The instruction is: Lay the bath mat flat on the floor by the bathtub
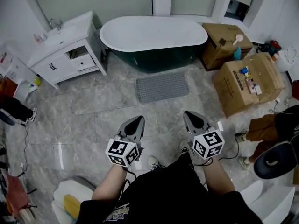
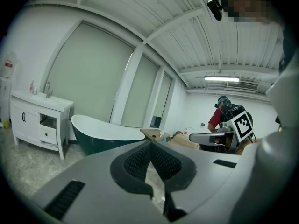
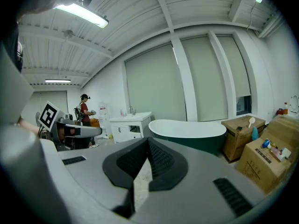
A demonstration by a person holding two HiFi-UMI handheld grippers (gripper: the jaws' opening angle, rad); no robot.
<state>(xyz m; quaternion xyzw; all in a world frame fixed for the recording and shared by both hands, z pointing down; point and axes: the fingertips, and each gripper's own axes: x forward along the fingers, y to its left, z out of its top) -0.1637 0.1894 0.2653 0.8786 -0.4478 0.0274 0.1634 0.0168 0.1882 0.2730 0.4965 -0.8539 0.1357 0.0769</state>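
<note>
Grey bath mat point(image 1: 162, 87) lying flat on the marble floor point(image 1: 93, 120) just before the green bathtub point(image 1: 154, 40), left gripper point(image 1: 137, 121) and right gripper point(image 1: 190, 115) held side by side before the person's body, pointing forward, well short of the mat, jaws together on both, nothing between them.

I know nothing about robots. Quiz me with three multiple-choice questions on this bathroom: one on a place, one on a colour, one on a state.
1. The bath mat lies:
A. on the floor before the bathtub
B. inside the tub
C. draped over its rim

2. The tub's outside is:
A. red
B. dark green
C. yellow

3. The jaws of the left gripper and right gripper are:
A. shut, empty
B. wide open
C. clamped on the mat

Answers: A, the mat lies flat beside the tub; B, green below a white rim; A, each gripper view shows the tips meeting on nothing.
</note>
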